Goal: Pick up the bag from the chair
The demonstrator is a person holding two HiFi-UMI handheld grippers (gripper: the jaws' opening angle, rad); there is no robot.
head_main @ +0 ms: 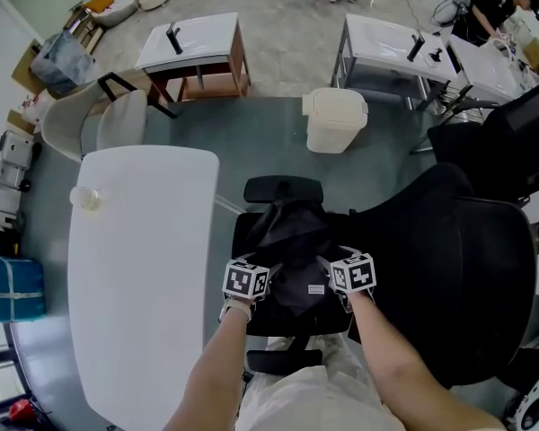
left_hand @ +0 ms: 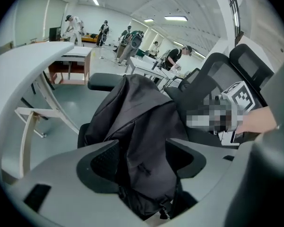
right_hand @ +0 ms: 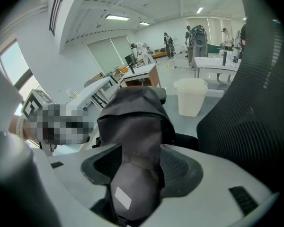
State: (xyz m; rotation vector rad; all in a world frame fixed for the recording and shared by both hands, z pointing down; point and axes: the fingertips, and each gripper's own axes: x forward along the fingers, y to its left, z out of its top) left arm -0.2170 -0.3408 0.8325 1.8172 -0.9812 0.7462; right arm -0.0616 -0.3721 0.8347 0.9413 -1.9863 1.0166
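A black fabric bag (head_main: 286, 241) lies slumped on the seat of a black office chair (head_main: 467, 268), between its two armrests. My left gripper (head_main: 266, 285) is shut on the bag's left side, with dark cloth (left_hand: 132, 126) filling the space between its jaws. My right gripper (head_main: 329, 282) is shut on the right side, and a grey fold of the bag (right_hand: 132, 145) with a small white label is pinched between its pads (right_hand: 180, 167). In the left gripper view (left_hand: 142, 162) the bag rises upright in front of the jaws. The bag's underside is hidden.
A long white table (head_main: 135, 268) runs along the left, with a small white cup (head_main: 85, 197) on it. A beige bin (head_main: 334, 119) stands beyond the chair. A second black chair (head_main: 512, 142) is at the right. Desks and people fill the far room.
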